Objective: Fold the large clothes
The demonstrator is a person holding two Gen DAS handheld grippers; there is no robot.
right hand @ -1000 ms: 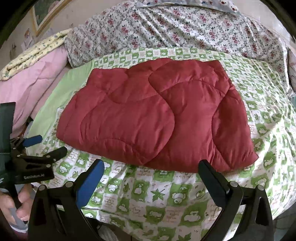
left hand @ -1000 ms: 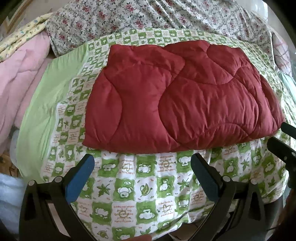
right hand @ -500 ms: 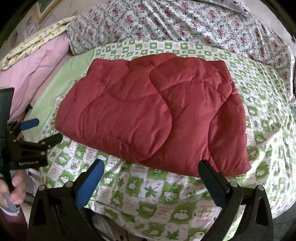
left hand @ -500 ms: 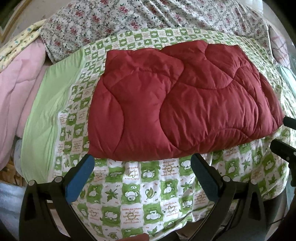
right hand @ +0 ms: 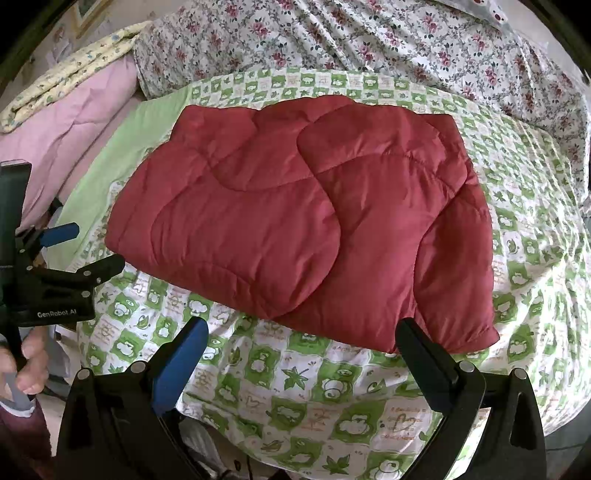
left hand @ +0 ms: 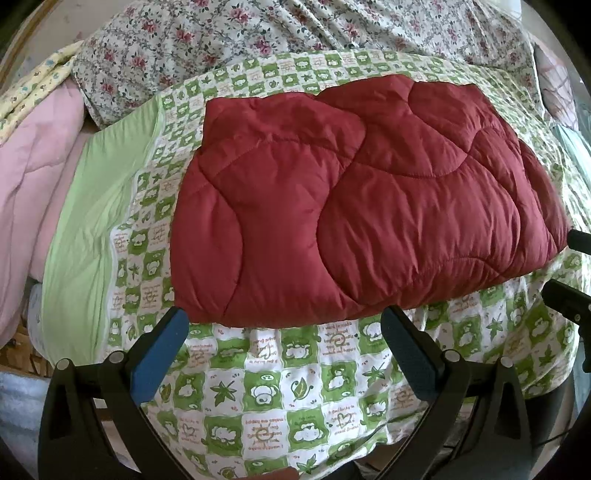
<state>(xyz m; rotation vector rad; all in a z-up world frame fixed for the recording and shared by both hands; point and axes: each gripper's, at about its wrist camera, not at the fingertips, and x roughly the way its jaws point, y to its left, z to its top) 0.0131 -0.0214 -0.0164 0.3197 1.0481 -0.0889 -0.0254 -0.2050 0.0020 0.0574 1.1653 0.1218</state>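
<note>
Both grippers spread wide and empty at the near edge of a folded red quilted jacket

The left gripper [left hand: 284,332] hangs with its blue-padded fingers [left hand: 159,354] far apart, holding nothing, just short of the near hem of the red quilted jacket [left hand: 362,206]; the right gripper [right hand: 299,343] is likewise wide and empty near the jacket's right corner. The jacket lies folded flat on a green-and-white patterned bedsheet [right hand: 295,391], with a floral quilt [right hand: 369,40] behind and pink bedding [left hand: 33,177] to the left. A hand [right hand: 26,365] grips the left gripper's handle

Green checked bedspread [left hand: 295,387], floral sheet [left hand: 258,33], perhaps a pink quilt [right hand: 74,122].
</note>
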